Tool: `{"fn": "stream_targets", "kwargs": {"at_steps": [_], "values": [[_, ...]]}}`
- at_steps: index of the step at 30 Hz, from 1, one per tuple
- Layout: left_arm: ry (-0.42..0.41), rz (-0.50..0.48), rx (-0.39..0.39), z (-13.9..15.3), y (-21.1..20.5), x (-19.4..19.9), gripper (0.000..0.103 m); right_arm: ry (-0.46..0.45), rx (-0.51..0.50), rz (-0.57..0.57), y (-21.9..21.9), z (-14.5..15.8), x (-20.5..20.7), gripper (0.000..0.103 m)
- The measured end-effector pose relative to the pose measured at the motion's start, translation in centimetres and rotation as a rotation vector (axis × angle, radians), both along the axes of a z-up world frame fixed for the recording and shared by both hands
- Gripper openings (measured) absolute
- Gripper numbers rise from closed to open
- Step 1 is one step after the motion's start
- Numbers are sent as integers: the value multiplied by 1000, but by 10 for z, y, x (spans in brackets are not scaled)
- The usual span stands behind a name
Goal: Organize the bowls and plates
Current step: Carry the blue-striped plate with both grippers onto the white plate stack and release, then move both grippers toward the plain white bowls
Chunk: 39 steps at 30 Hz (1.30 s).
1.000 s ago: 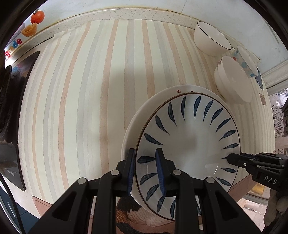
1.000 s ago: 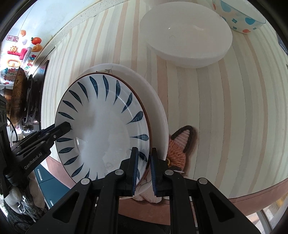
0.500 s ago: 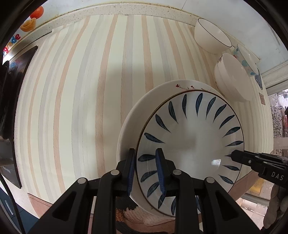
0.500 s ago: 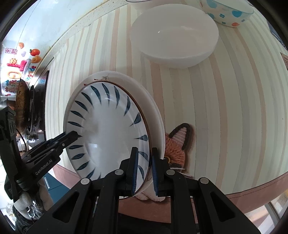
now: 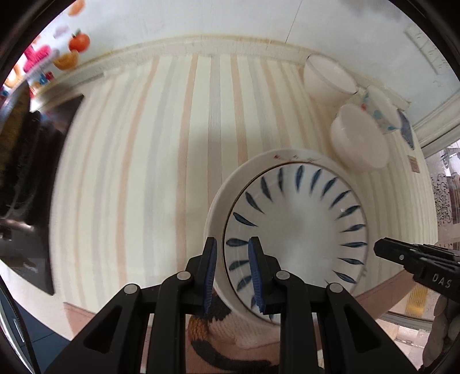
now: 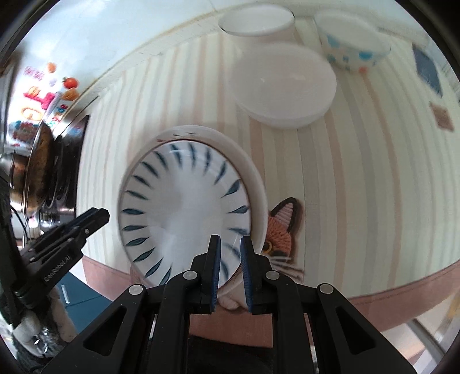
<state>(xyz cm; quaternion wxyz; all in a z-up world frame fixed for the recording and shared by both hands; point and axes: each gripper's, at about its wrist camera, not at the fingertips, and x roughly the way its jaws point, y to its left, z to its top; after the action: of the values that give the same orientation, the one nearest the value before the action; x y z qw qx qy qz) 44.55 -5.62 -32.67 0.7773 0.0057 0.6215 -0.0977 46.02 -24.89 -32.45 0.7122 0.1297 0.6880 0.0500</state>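
- a blue-leaf plate [image 5: 296, 227] lies nested inside a larger white plate [image 5: 227, 184], both on the striped counter [image 5: 161, 149] near its front edge.
- the white plate's near rim covers part of a knitted fox-face coaster [image 6: 283, 227]; the fox's ear and eye show to the right of the plates in the right wrist view.
- left tool [image 5: 230, 276]: its two blue-padded fingers straddle the left rim of the stack, one pad outside the white plate, the other over the blue-leaf plate. a gap shows between the pads and the rims, so it is spread, not pinching.
- right tool [image 6: 230, 270]: its fingers sit on either side of the right rim of the stack, with the rim between them. the pads look slightly parted; whether they touch the rim cannot be told.
- each tool's black tip shows in the other's camera, at opposite sides of the plates.
- toward the back right of the counter stands a wide white bowl [image 6: 283, 86], well apart from the plates.
- behind it, by the wall, are a taller white bowl [image 6: 257, 24] and a blue-dotted bowl [image 6: 355, 46], close together.
- at the far left sits a dark stovetop [image 5: 34, 184] with a pan [image 6: 37, 161]; colourful stickers [image 5: 66, 51] are on the wall above it.
- both views are somewhat blurred.
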Motion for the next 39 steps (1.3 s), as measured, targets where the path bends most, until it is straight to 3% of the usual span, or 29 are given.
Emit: {"fn": "stream_targets", "kwargs": {"at_steps": [10, 19, 26, 29, 35, 39], "values": [[-116, -30, -11, 85, 6, -60, 20, -175, 10, 16, 32, 108, -65, 17], [-216, -68, -60, 144, 19, -111, 21, -277, -33, 4, 47, 170, -124, 17], [-259, -92, -80, 165, 23, -131, 21, -298, -26, -27, 46, 183, -147, 19], [-263, -91, -85, 163, 20, -126, 21, -291, -8, -54, 33, 178, -144, 37], [-222, -52, -107, 141, 1, -92, 24, -256, 12, -110, -11, 155, -110, 50], [-152, -28, -127, 115, -22, -51, 36, -235, 25, -141, -47, 129, -71, 54]]}}
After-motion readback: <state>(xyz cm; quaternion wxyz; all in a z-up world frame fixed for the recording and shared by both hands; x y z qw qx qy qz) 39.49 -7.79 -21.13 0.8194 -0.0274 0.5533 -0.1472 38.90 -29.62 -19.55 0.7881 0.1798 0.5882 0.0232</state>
